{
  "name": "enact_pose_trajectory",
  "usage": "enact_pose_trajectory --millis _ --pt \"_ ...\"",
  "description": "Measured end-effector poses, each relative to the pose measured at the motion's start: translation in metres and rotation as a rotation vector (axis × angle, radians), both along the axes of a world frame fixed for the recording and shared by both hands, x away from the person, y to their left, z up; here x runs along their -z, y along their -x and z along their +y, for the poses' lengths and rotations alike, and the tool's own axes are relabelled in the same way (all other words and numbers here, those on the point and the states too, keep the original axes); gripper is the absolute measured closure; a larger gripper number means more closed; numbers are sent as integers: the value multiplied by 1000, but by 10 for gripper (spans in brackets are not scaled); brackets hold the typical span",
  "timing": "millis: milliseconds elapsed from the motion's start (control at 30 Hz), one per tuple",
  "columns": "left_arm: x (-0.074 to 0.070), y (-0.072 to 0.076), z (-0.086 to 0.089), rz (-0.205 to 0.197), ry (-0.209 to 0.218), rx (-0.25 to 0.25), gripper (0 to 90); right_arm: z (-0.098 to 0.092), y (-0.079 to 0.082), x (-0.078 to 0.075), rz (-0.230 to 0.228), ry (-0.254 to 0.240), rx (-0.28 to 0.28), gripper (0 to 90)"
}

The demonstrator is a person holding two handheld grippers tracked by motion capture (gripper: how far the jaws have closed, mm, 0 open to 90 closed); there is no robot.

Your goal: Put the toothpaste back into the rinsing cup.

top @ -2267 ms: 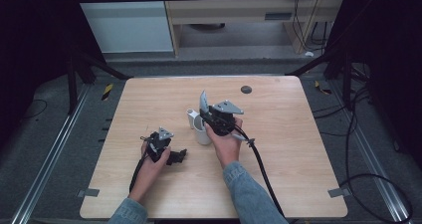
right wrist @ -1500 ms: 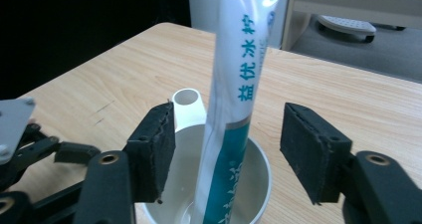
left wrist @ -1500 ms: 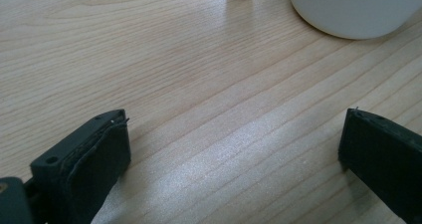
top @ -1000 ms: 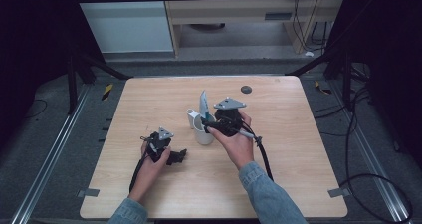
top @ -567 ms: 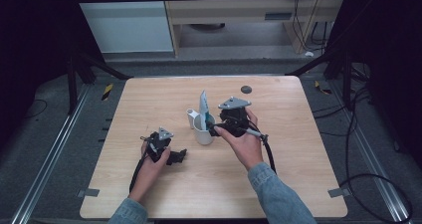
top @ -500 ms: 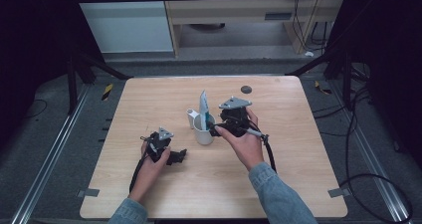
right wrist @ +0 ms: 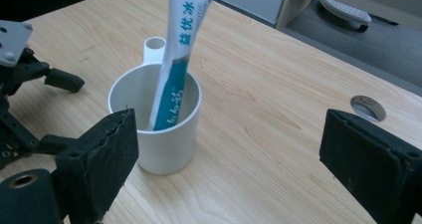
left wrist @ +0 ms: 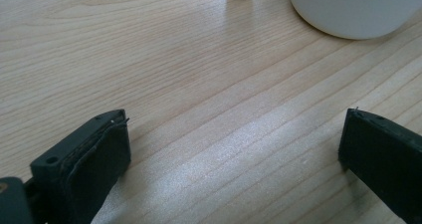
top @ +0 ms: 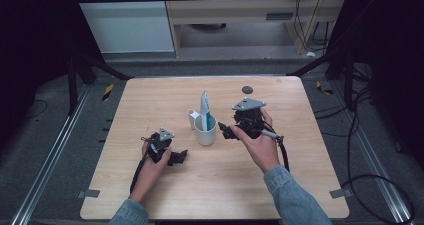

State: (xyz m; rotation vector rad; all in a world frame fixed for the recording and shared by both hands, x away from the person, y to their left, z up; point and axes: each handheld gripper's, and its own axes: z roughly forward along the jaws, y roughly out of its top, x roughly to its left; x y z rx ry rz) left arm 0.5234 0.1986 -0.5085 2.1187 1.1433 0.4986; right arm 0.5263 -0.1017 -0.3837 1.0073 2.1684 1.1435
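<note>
The table (top: 280, 185) is a pale wooden top, and everything here is placed from the cup (top: 205, 130), the white one standing upright near the table's middle. A small white tube-like handle (top: 193, 117) sticks out of the cup's rim on its far left side. Far beyond the cup, toward the table's far edge, is a round dark hole (top: 247, 89) in the wood.

The right gripper (top: 226, 131) lies just to the right of the cup, held in the right hand (top: 260, 142), which is farther right and nearer the person. Its jaws have just been opening and now stand wide, with nothing between them; in the right gripper view the cup (right wrist: 158, 127) sits by the left jaw, apart from the pad, and bare wood fills the gap. A black cable (top: 283, 152) trails from this gripper back along the forearm.

The left gripper (top: 182, 156) rests on the table to the near left of the cup, well apart from it, in the left hand (top: 152, 157). Its jaws are wide too, over bare wood, with the cup's base (left wrist: 356, 10) at the top of the left gripper view.

The tube (top: 205, 110), white and teal with printed characters, stands in the cup, leaning on the rim, its upper end rising well above it; its foot rests inside (right wrist: 171, 92)
</note>
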Motion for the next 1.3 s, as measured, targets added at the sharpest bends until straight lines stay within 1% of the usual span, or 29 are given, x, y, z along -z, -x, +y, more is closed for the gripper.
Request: enact_pose_trajectory --millis 33,100,133,167,200,233,267,333,400,467,500,633,700,733,967,1000,1033,1067,1100,1167,1200,1267,1300 --pt "0 0 0 0 -1 0 0 -5 1 0 1 6 5 85" --pt "0 0 0 0 1 -1 0 -7 1 0 2 9 6 83" --pt "0 0 0 0 1 -1 0 -14 2 0 5 17 18 85" --pt "0 0 0 0 1 -1 0 -14 2 0 5 17 18 85" --pt "0 0 0 0 2 -1 0 -20 2 0 7 24 20 92" --pt "0 0 0 0 2 -2 0 -20 2 0 7 24 20 92" --pt "0 0 0 0 1 -2 0 -28 2 1 12 27 37 102" --pt "0 0 0 0 1 -3 0 -31 3 1 14 26 40 108" --pt "0 0 0 0 1 -3 0 -41 4 2 25 34 53 113" --pt "0 0 0 -1 1 -3 0 -45 5 3 23 43 57 115" --pt "0 0 0 -1 2 -3 0 -52 6 5 21 49 68 118" --pt "0 0 0 -1 3 -3 0 -67 9 9 15 55 94 118" --pt "0 0 0 -1 3 -4 0 -70 9 10 16 54 100 118" --pt "0 0 0 -1 2 -4 0 -76 11 13 16 62 108 117" --pt "0 0 0 0 0 -3 0 -88 16 19 21 60 114 117" --pt "0 0 0 0 0 -2 0 -92 18 22 27 59 120 117" --pt "0 0 0 0 0 -2 0 -92 18 22 27 59 120 117" --pt "0 0 0 -1 -1 -3 0 -97 19 28 36 56 131 117" --pt "0 0 0 -1 -1 -3 0 -97 19 28 36 56 131 117" --pt "0 0 0 0 0 -2 0 -103 20 36 55 52 145 117" --pt "0 0 0 0 0 -3 0 -107 21 43 72 43 154 117" --pt "0 0 0 0 0 -2 0 -111 21 51 91 31 163 119" --pt "0 0 0 -1 0 -2 0 -111 21 51 91 31 163 119"
